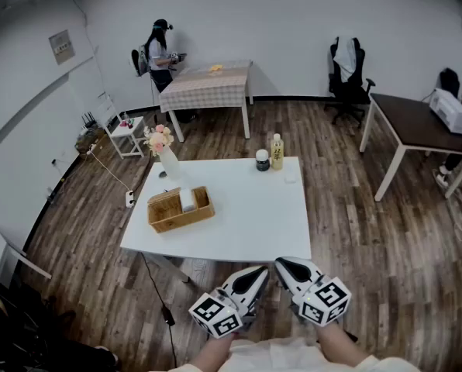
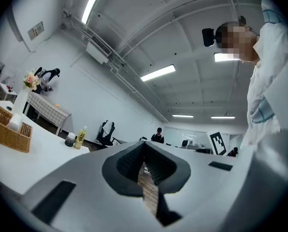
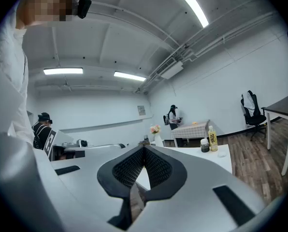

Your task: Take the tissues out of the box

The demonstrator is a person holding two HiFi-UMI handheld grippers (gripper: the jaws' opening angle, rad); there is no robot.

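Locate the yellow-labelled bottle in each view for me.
Head view: the bottle stands at the far edge of the white table, right of centre.
Left gripper view: low at the left.
Right gripper view: right of centre, at mid height.
Shared landmark: the dark jar standing just beside it.

A bottle (image 1: 277,151) stands beside a jar (image 1: 262,160) on the table (image 1: 246,223).

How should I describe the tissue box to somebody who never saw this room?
Find the white table in the room's middle. Near its left edge, by the flower vase, sits the tissue box: the only brown woven thing there, with white tissues inside.
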